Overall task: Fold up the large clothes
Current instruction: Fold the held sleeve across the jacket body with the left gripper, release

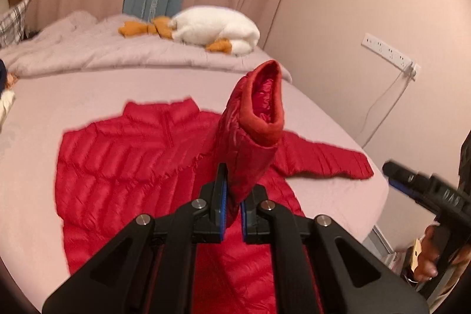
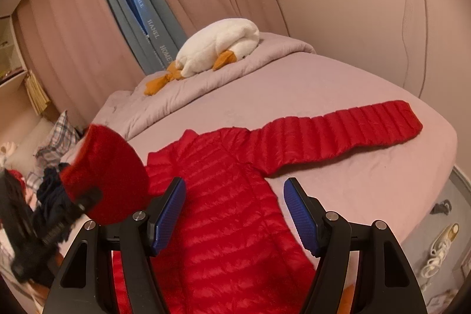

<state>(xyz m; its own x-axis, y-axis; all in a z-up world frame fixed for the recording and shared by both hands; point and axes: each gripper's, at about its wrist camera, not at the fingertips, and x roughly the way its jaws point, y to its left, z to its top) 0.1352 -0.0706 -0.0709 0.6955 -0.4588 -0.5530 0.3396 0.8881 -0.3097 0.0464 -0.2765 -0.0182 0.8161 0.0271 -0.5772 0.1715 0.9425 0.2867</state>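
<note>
Bedroom scene: one red quilted jacket [image 2: 235, 196] lies flat across the pink-sheeted bed [image 2: 338, 84], centre frame. The left gripper [image 1: 232, 196] is clamped on one sleeve cuff [image 1: 259, 108], lifted upright; the right gripper [image 2: 232, 214] hangs with jaws apart, empty. One plush goose [image 2: 217, 46] rests upper centre. Clothes at left edge blur indistinctly.
</note>
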